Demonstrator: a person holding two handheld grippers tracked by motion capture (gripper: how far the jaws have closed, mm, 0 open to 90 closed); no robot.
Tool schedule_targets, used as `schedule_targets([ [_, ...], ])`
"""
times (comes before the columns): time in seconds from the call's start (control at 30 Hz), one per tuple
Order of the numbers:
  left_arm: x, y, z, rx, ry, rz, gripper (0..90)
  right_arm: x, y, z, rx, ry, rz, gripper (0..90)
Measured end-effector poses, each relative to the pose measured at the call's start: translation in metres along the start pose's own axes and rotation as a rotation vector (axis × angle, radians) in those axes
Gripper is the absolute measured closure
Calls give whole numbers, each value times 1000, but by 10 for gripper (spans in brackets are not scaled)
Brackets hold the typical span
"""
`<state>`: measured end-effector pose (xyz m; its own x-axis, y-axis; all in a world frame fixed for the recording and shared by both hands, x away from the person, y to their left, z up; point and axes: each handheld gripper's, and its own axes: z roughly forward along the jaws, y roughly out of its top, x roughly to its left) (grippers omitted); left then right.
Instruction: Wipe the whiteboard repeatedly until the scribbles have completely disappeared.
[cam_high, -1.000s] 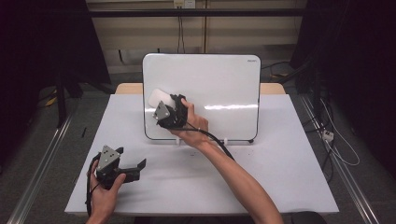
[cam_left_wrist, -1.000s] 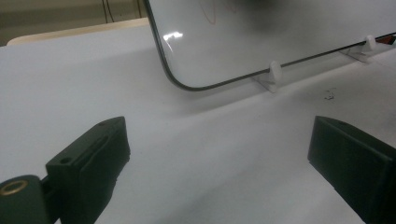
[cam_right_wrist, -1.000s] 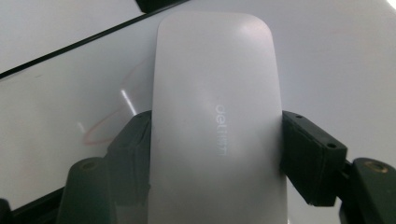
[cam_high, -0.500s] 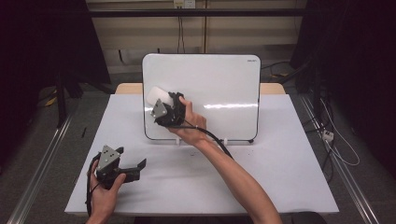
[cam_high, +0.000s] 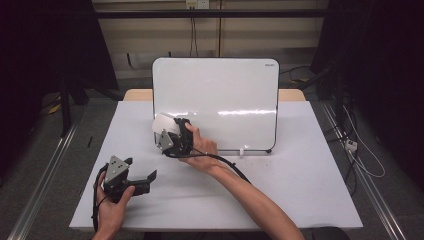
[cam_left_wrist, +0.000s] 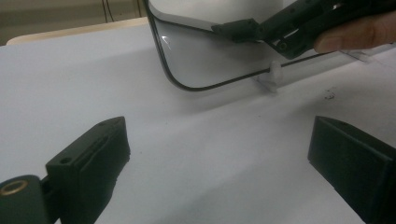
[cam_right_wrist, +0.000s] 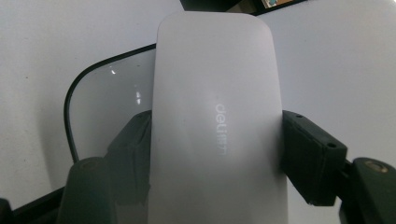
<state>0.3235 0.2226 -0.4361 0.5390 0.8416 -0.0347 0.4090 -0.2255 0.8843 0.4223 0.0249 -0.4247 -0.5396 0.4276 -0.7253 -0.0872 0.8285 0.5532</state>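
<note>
The right gripper (cam_high: 167, 131) has its jaws clamped on the two long sides of a white eraser (cam_right_wrist: 217, 121), which sticks out past the jaw tips and lies against the lower left corner of the whiteboard (cam_high: 220, 95). The left gripper (cam_high: 142, 181) rests on the table (cam_high: 300, 175), jaws spread wide with nothing but bare tabletop between them.

whiteboard (cam_high: 225, 100): white, thin black rim
eraser (cam_right_wrist: 217, 121): white, pale grey lettering
fingers (cam_left_wrist: 88, 158): black
table (cam_high: 300, 175): white
</note>
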Motion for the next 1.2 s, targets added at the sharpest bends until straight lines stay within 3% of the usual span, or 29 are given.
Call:
schedule_targets([
  [0.3,1,0,-1,-2,1,2,53,-8,1,1,11,7,10,317],
  [0.5,1,0,-2,-8,-1,-2,53,-34,-1,2,11,-27,57,317],
  [0.7,1,0,-2,-5,2,1,53,-66,-8,0,21,-90,153,316],
  [0.8,1,0,-1,-4,2,2,53,-59,-6,0,27,-112,133,316],
  [0.9,0,1,-1,-5,0,7,53,-47,-6,0,31,-92,109,316],
  [1.2,0,0,-1,0,1,9,53,4,-6,-4,18,-2,-47,317],
])
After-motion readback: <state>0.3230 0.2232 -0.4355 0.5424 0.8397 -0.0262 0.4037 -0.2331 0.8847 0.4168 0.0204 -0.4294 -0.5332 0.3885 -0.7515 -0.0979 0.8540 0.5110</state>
